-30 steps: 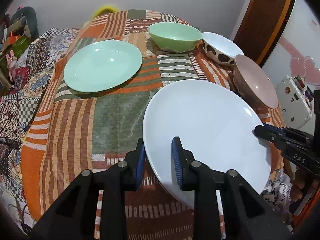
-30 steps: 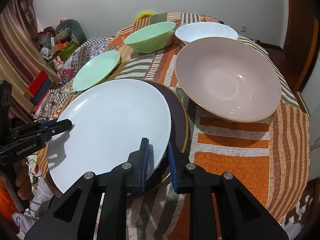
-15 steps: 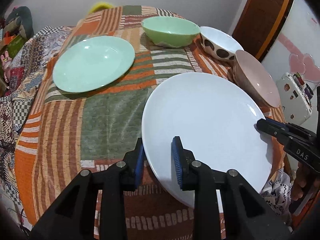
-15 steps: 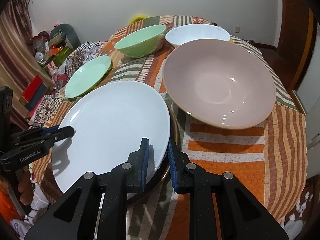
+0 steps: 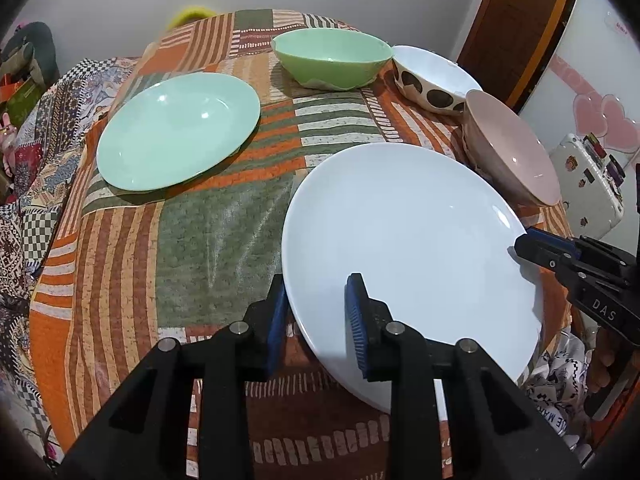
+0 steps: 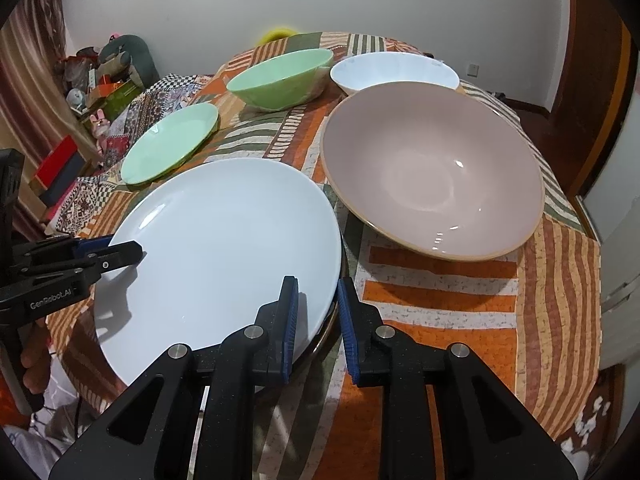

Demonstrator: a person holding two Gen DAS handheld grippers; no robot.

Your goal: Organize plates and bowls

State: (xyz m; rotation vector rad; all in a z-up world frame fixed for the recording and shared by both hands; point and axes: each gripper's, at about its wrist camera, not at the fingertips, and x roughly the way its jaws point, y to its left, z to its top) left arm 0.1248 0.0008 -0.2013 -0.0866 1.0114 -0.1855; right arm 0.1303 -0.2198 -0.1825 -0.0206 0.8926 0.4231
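A large white plate (image 5: 408, 240) (image 6: 224, 248) lies over a dark brown-rimmed plate (image 6: 326, 330), of which only a sliver shows. My left gripper (image 5: 316, 292) (image 6: 124, 252) is shut on the white plate's near-left rim. My right gripper (image 6: 316, 292) (image 5: 532, 248) straddles the opposite rim. Its jaws are opening, and a thin gap shows beside the rim. On the striped cloth sit a pale green plate (image 5: 176, 132) (image 6: 172, 144), a green bowl (image 5: 332, 56) (image 6: 280, 76), a white spotted bowl (image 5: 432, 80) (image 6: 396, 70) and a pink bowl (image 5: 516, 152) (image 6: 432, 168).
The pink bowl stands close to the white plate's far right side. Patchwork cloth (image 5: 208, 240) lies bare between the two plates. A white appliance with magnets (image 5: 588, 184) stands past the table's right edge. Toys and boxes (image 6: 112, 76) crowd the left.
The white plate has slid and settled over the dark plate, which showed widely a second ago. The right jaws stand slightly wider. Both views have shifted a little.
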